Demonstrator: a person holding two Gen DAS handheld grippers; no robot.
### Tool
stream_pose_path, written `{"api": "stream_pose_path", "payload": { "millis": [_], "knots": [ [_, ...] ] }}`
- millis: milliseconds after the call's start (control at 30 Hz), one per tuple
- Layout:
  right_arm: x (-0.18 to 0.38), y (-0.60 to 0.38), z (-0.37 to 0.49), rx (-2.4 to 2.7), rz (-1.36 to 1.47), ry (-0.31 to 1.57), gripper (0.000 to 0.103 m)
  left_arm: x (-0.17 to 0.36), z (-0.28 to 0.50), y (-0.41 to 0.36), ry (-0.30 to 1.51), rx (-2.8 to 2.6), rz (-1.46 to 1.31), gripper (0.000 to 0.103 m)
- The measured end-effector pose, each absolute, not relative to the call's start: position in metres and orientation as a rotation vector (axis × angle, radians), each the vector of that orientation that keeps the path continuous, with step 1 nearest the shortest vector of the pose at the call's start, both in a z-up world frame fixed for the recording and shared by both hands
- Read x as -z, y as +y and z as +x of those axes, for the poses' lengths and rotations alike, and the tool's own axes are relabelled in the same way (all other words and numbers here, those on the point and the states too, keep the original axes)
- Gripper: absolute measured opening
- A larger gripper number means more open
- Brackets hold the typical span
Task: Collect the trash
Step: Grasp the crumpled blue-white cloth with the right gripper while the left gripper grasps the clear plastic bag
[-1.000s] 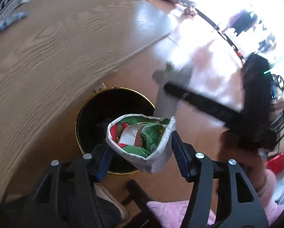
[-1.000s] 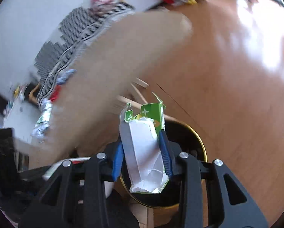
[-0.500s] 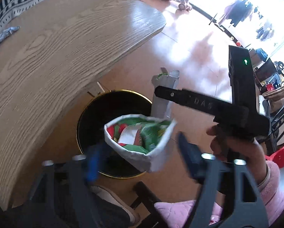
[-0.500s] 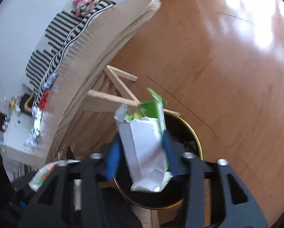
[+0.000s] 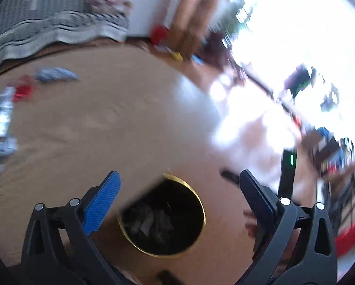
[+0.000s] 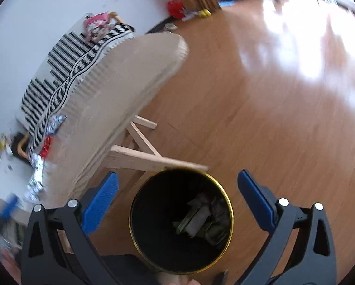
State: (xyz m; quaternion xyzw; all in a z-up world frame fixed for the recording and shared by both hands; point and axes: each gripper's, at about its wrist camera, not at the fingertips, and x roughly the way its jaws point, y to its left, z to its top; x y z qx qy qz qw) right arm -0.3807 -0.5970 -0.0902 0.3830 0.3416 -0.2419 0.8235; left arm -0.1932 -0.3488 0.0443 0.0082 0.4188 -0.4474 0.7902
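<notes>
A black bin with a gold rim (image 5: pixel 196 199) (image 6: pixel 226 194) stands on the floor beside the table. Crumpled trash (image 6: pixel 201 218) lies at its bottom, also in the left wrist view (image 5: pixel 151 220). My left gripper (image 5: pixel 177 194) is open and empty above the bin. My right gripper (image 6: pixel 176 194) is open and empty, directly over the bin mouth. More trash lies on the table: a blue-silver wrapper (image 5: pixel 55 74), a red wrapper (image 5: pixel 23 90) and foil pieces (image 5: pixel 1 118).
The wooden table (image 5: pixel 94 123) (image 6: pixel 120 90) has crossed legs (image 6: pixel 141 152) next to the bin. A striped cloth (image 6: pixel 65 71) lies at the table's far side. Wood floor (image 6: pixel 272 118) stretches to the right. The right gripper's body (image 5: pixel 288 173) shows in the left view.
Both grippers opened and let go: the green-and-white packet and the green carton dropped into the bin. The left view has swung up towards the table.
</notes>
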Motion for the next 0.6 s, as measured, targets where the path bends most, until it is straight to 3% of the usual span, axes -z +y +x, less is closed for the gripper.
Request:
{"api": "stream_pose_path", "payload": {
  "millis": [200, 367, 467, 600],
  "knots": [
    [0.062, -0.573, -0.341, 0.445, 0.695, 0.732, 0.097, -0.075, -0.117, -0.225, 0.853, 0.698, -0.196, 0.097],
    [0.011, -0.537, -0.291, 0.369, 0.491, 0.717, 0.097, -0.060, -0.059, -0.111, 0.878, 0.356, -0.223, 0.097],
    [-0.030, -0.500, -0.244, 0.255, 0.371, 0.685, 0.097, -0.041, -0.041, -0.081, 0.946, 0.320, -0.231, 0.097],
    [-0.067, -0.438, -0.172, 0.143, 0.226, 0.653, 0.097, -0.020, -0.035, -0.096, 1.011, 0.326, -0.222, 0.097]
  ]
}}
